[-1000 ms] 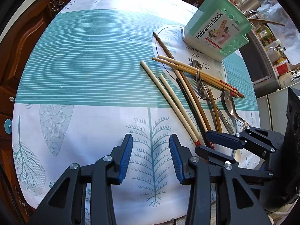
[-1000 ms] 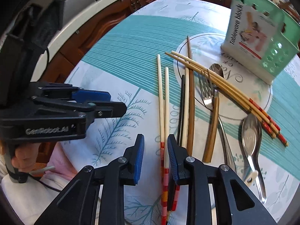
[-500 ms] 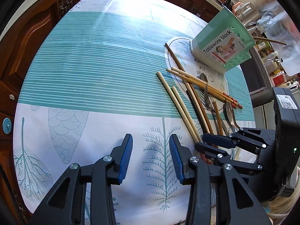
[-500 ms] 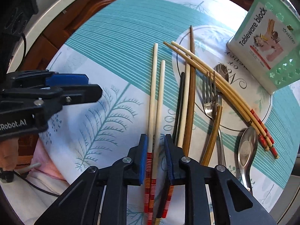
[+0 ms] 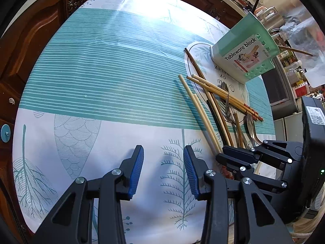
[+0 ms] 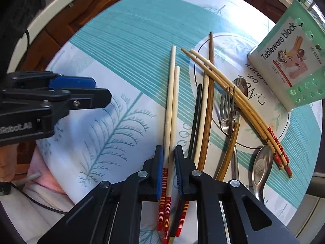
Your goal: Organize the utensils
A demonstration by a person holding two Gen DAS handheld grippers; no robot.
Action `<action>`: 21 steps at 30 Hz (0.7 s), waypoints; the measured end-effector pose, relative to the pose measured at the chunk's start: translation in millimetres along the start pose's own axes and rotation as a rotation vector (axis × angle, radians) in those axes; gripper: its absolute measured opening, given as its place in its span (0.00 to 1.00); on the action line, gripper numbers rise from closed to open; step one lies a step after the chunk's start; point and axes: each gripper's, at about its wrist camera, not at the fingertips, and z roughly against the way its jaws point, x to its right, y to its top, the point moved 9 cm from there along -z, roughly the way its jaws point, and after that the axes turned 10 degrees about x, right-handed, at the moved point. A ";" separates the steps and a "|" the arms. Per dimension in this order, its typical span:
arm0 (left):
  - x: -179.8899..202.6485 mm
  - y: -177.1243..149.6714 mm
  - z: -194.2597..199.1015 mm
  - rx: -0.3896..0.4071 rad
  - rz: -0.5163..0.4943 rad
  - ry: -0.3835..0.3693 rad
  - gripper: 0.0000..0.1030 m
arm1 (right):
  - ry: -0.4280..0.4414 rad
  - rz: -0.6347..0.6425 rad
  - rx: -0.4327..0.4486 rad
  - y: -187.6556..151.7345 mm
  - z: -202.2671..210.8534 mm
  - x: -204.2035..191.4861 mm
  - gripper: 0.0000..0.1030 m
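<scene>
Your right gripper had just been closing on the pale chopsticks near their red ends, jaws narrow around both. You needed both sticks pinched evenly before lifting. Your left gripper hung half open, empty. The green holder stood well apart; bare cloth lay left.

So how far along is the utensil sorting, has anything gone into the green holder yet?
Nothing shows in the holder yet; its inside is out of view. In hand: the right gripper has just been closing around the pale chopstick pair, both sticks between its jaws. The left gripper hangs open over bare cloth. Left: the other chopsticks, fork and spoon lie loose.
</scene>
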 end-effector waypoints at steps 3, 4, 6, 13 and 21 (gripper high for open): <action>1.0 -0.3 -1.4 -0.007 0.000 -0.006 0.38 | 0.000 -0.008 0.037 3.7 12.4 1.7 0.10; 2.5 -0.5 -2.5 -0.012 0.003 -0.016 0.38 | -0.002 -0.010 0.044 1.4 17.1 4.6 0.10; 5.7 0.8 -4.3 -0.014 0.008 -0.041 0.38 | -0.005 -0.019 0.064 0.0 28.0 11.6 0.11; 21.9 14.5 -5.9 -0.014 0.043 -0.158 0.46 | -0.009 -0.017 0.145 -2.8 54.7 16.9 0.10; 46.0 27.2 -6.3 -0.010 0.064 -0.228 0.54 | -0.002 -0.013 0.212 -7.8 75.8 14.3 0.10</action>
